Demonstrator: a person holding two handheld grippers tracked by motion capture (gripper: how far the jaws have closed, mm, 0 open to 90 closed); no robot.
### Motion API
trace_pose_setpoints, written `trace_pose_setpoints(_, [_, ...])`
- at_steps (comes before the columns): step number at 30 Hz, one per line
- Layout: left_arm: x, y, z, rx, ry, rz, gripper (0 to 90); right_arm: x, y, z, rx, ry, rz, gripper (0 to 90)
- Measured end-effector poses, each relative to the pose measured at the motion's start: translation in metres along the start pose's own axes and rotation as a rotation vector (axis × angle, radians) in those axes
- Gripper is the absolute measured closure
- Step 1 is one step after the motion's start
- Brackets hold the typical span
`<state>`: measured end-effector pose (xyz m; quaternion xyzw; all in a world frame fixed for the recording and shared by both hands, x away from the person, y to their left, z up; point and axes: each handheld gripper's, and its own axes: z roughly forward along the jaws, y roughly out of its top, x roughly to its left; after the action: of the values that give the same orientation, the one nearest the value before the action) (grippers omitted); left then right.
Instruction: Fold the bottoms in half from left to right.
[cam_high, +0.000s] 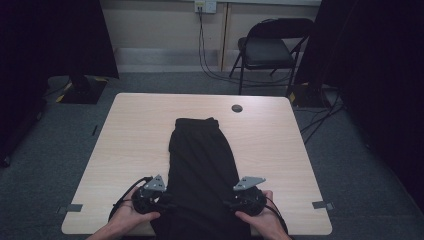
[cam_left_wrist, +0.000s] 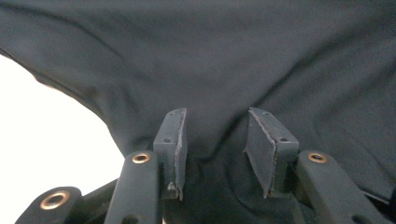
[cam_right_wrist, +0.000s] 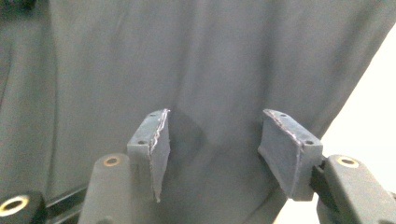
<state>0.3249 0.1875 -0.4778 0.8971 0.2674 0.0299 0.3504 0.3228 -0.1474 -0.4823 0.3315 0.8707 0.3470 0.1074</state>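
Where hand-held grippers (cam_high: 200, 200) flank it, black garment (cam_high: 202, 155)

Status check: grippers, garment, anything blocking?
Left gripper and right gripper open, over cloth. Black garment flat on table, lengthwise. Nothing in the way.

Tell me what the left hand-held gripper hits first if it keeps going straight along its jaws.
Probably the black garment: the left hand-held gripper has its jaws apart with that cloth directly ahead and bunched between them, though depth is unclear.
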Motion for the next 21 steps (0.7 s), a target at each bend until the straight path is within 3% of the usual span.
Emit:
trace_pose_setpoints(2, [0.011, 0.008, -0.003, -0.06, 0.036, -0.01, 55.7, -0.007, 0.011, 0.0, -0.067, -0.031, 0.01, 46.1])
trace_pose_setpoints(5, [0.03, 0.021, 0.001, -0.079, 0.101, -0.023, 55.2, -0.023, 0.031, 0.012, -0.12, -0.08, 0.015, 53.2])
trace_pose_setpoints(7, [0.043, 0.031, 0.007, -0.079, 0.132, -0.028, 55.3, -0.033, 0.044, 0.024, -0.121, -0.093, 0.004, 57.6])
trace_pose_setpoints(10, [0.062, 0.045, 0.018, -0.104, 0.185, -0.032, 55.8, -0.048, 0.065, 0.046, -0.134, -0.113, 0.025, 62.1])
trace_pose_setpoints(13, [0.079, 0.054, 0.03, -0.126, 0.228, -0.07, 56.9, -0.061, 0.081, 0.069, -0.121, -0.143, 0.035, 61.6])
trace_pose_setpoints(15, [0.083, 0.052, 0.035, -0.133, 0.234, -0.077, 56.9, -0.065, 0.081, 0.077, -0.095, -0.153, 0.04, 60.1])
trace_pose_setpoints(17, [0.083, 0.047, 0.044, -0.073, 0.227, -0.066, 56.9, -0.067, 0.077, 0.082, -0.07, -0.162, 0.047, 60.9])
trace_pose_setpoints(18, [0.08, 0.044, 0.044, -0.088, 0.232, -0.042, 55.6, -0.067, 0.073, 0.081, -0.073, -0.162, 0.047, 61.5])
trace_pose_setpoints(21, [0.075, 0.042, 0.043, -0.085, 0.222, -0.041, 53.1, -0.069, 0.067, 0.074, -0.053, -0.131, 0.051, 61.4])
